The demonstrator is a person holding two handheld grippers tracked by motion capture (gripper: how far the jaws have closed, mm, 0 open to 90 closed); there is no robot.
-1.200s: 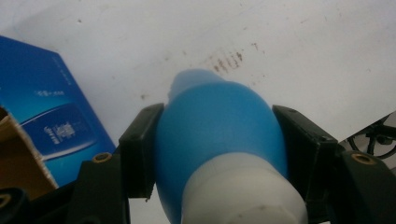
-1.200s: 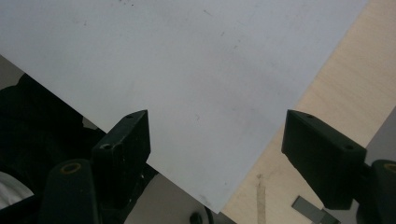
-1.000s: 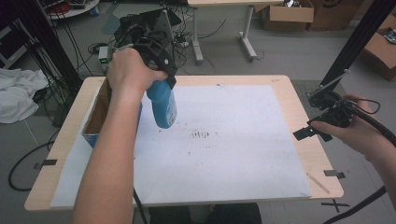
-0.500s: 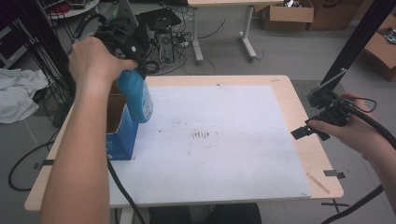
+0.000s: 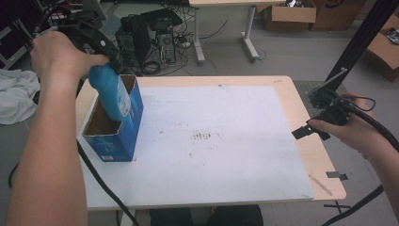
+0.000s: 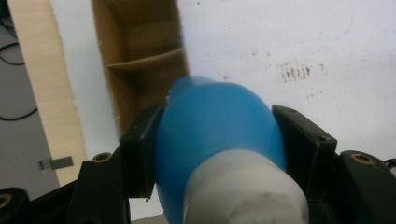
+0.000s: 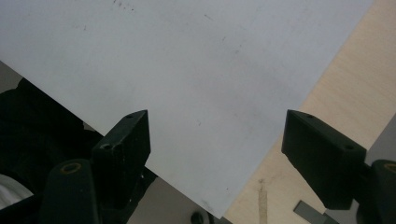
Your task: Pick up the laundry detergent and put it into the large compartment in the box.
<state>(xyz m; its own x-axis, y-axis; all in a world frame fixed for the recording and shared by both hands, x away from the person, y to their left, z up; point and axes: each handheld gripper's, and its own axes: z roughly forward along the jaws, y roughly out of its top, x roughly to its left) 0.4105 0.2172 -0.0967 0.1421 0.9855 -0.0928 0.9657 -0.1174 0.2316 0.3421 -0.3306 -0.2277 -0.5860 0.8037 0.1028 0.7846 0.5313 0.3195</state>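
Blue bottle [image 5: 111, 92] with white cap [image 6: 240, 186], left of frame. Blue box [image 5: 123, 126], brown cardboard inside, small white print low on its front. Light wood desk [image 5: 306, 117] under a white sheet [image 5: 226, 155] with dark smudges at centre. Black left gripper [image 6: 219, 140] and black right gripper [image 7: 217, 158], brass-coloured screws. Grey floor [image 5: 291, 52], upper right.

left gripper [image 6: 215, 140]: raised at far-left, jaws clamped (on held load) | right gripper [image 7: 217, 158]: jaws apart, low at right edge
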